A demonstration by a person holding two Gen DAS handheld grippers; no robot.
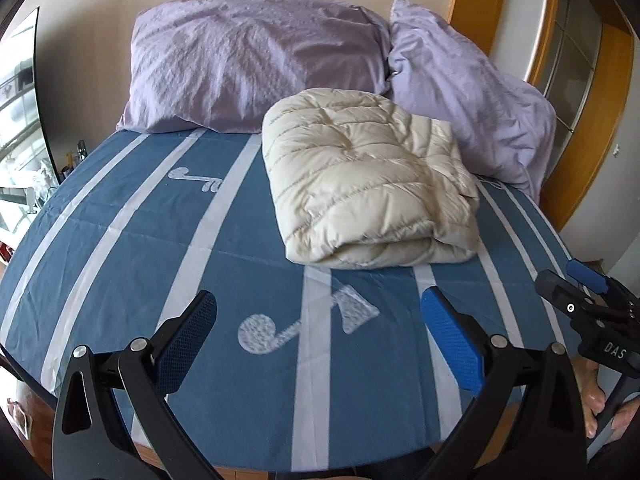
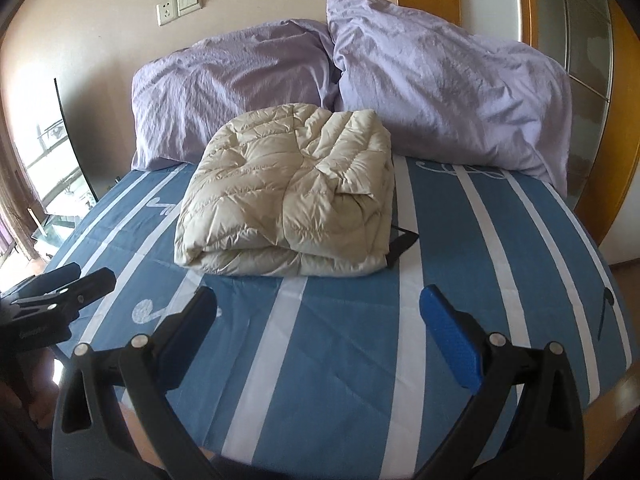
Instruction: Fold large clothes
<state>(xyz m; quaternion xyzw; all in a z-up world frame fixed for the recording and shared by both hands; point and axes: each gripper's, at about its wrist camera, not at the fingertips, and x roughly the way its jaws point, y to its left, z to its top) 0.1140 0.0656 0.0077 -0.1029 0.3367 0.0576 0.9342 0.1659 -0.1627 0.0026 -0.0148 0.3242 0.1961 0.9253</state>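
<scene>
A cream quilted down jacket (image 1: 368, 184) lies folded into a thick bundle on the blue striped bed (image 1: 120, 240), just in front of the pillows. In the right wrist view the same jacket (image 2: 288, 196) sits mid-bed, with a dark strap poking out at its right side. My left gripper (image 1: 320, 328) hovers open over the near part of the bed, short of the bundle, with nothing between its fingers. My right gripper (image 2: 320, 320) is likewise open and holds nothing, a little back from the jacket's front fold. The right gripper (image 1: 576, 284) also shows at the left view's right edge.
Two lilac pillows (image 2: 224, 92) (image 2: 448, 92) lean on the wall behind the jacket. A wooden-framed glass door (image 2: 580, 40) stands at the right. A wall socket and switch (image 2: 180, 4) sit above the pillows. A window (image 2: 48, 168) is at the left. The left gripper (image 2: 60, 292) shows at the left edge.
</scene>
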